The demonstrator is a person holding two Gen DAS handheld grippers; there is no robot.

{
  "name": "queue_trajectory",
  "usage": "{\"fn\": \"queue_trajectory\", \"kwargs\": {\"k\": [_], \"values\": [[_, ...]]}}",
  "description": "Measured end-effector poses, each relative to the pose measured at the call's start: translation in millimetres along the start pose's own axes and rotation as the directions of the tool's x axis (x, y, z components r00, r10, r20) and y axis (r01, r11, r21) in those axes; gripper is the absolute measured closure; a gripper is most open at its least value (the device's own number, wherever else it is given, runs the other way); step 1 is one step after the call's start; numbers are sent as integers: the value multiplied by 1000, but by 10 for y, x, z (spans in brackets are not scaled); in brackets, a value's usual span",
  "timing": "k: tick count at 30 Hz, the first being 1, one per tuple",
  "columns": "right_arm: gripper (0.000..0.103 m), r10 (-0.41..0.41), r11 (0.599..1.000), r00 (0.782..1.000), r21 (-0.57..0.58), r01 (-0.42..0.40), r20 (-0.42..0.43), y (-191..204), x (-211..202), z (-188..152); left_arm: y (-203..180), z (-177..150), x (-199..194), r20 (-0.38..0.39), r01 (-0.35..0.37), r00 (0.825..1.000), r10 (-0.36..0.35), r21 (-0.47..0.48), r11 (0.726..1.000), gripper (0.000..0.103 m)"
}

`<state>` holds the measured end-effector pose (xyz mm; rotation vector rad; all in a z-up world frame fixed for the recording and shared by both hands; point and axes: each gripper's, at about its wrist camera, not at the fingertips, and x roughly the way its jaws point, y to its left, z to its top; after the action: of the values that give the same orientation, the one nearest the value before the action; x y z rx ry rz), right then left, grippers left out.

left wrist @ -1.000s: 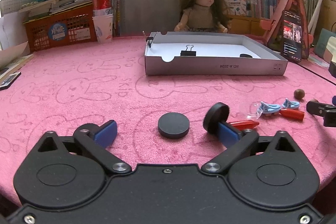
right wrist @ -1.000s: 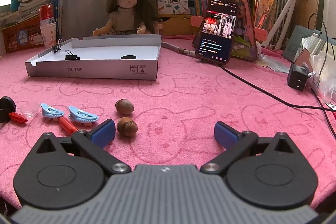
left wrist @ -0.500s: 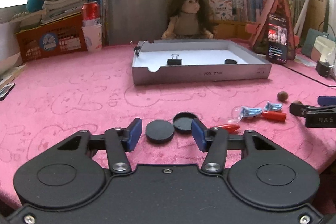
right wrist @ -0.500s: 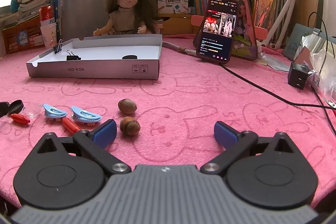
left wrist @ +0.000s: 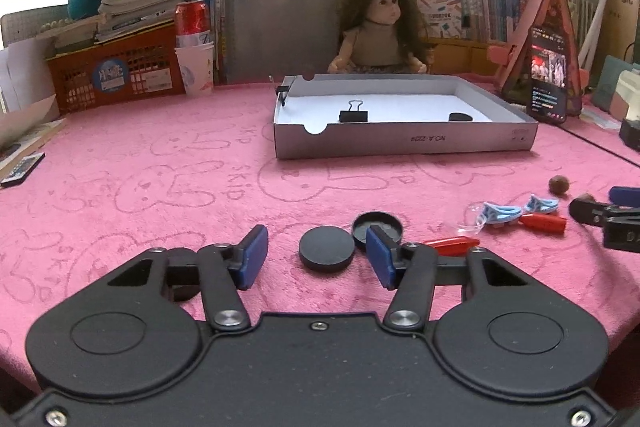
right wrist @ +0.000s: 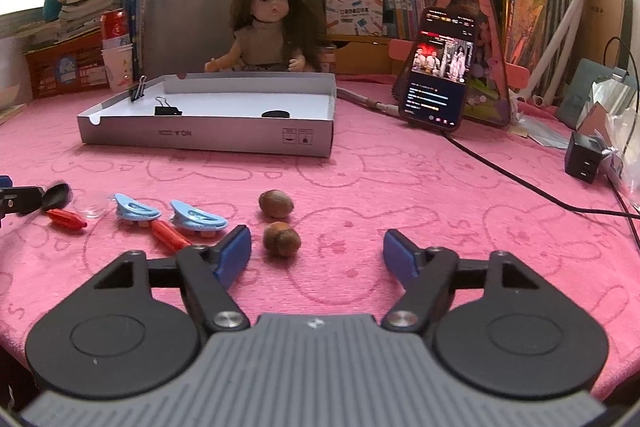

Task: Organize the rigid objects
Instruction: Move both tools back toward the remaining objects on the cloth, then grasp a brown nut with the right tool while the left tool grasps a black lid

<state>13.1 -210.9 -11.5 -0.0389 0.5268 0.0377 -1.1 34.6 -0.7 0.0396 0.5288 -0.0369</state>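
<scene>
In the left wrist view a flat black disc [left wrist: 327, 254] lies on the pink cloth between the blue pads of my left gripper [left wrist: 318, 255]. The pads stand clear of it on both sides. A black cap [left wrist: 377, 226] lies hollow side up just behind the right finger. In the right wrist view my right gripper [right wrist: 318, 254] is closing. A brown nut [right wrist: 282, 239] sits just ahead of its left pad, untouched, and a second nut [right wrist: 276, 203] lies beyond. The grey cardboard box [left wrist: 400, 143] [right wrist: 200, 139] holds binder clips and one black disc.
Two blue clips [right wrist: 138, 211], red pegs [right wrist: 170, 233] and a clear cap [right wrist: 94, 206] lie between the grippers. A phone on a stand [right wrist: 440, 83], a cable [right wrist: 520, 179] and a black charger [right wrist: 582, 157] are at the right. A doll, books and an orange basket [left wrist: 116, 75] line the back.
The left jaws narrowed around the flat disc. The cap that leaned upright on the right finger now lies flat. The right jaws narrowed, the left pad nearing the nut.
</scene>
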Motion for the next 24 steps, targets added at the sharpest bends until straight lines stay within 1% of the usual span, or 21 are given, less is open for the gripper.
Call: {"fn": "queue_trajectory", "kwargs": {"k": [5,8,11,16,17,19,20,21,22,24], "values": [[33,14,1000,1000,-12,-14,0,28,2,8,13,-22,-90,9,-6,1000,6,8,1000,61],[35,19,1000,1000,-17,-19,0,39,4,12,15,-42,-77,-2,-6,1000,6,15,1000,63],[39,28,999,1000,-21,-28,-2,49,-1,19,13,-56,-21,-17,-8,1000,8,10,1000,62],[53,51,998,999,-46,-51,1,95,-18,23,-57,-63,54,2,-30,1000,30,36,999,61],[54,54,997,999,-52,-54,1,108,-24,22,-63,-58,71,4,-31,1000,31,35,999,61],[61,64,996,998,-66,-63,2,134,-31,23,-65,-50,101,6,-32,999,32,28,999,61],[63,69,995,998,-71,-69,3,145,-34,23,-62,-43,115,6,-30,1000,30,24,999,63],[67,74,994,997,-76,-73,3,156,-38,22,-58,-39,123,7,-26,1000,26,21,999,64],[72,79,994,997,-81,-78,4,166,-38,22,-59,-36,126,7,-23,1000,23,19,1000,72],[79,84,993,996,-88,-83,5,189,-41,22,-82,-37,118,10,-31,999,30,23,999,73]]}}
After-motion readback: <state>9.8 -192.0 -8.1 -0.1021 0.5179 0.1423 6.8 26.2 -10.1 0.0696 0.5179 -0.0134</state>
